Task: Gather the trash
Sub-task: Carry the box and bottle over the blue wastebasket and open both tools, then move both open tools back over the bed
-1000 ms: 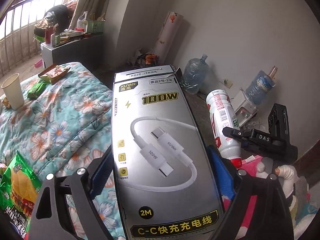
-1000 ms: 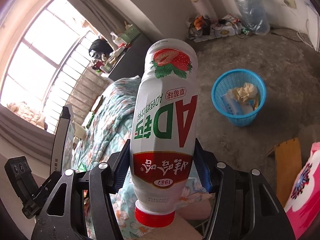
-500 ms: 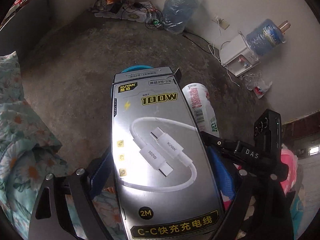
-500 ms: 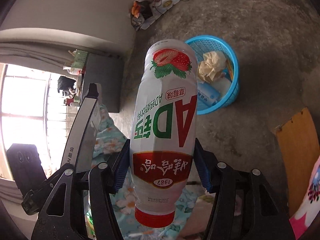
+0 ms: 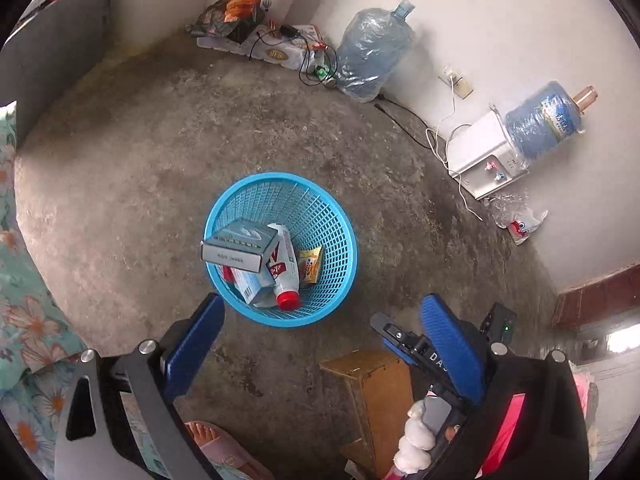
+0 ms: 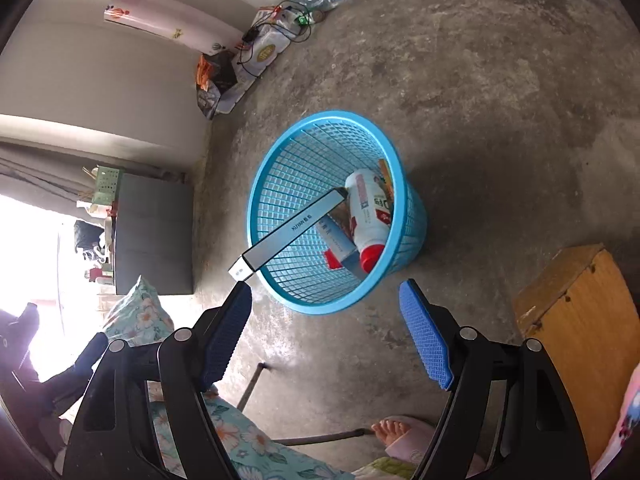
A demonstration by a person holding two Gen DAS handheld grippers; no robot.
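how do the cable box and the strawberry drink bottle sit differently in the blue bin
The cable box is flat, grey and rectangular; the drink bottle is round, white with a red cap. The cable box leans across the blue bin's rim with one end poking outside; the drink bottle lies wholly inside, cap end nearer the camera, among other trash. Both are free of the grippers.

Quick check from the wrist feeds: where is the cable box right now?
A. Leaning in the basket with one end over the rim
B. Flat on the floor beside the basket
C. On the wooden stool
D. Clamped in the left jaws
A: the cable box slants across the blue basket, its near end poking out over the rim, beside the white bottle; the left gripper has nothing between its jaws.
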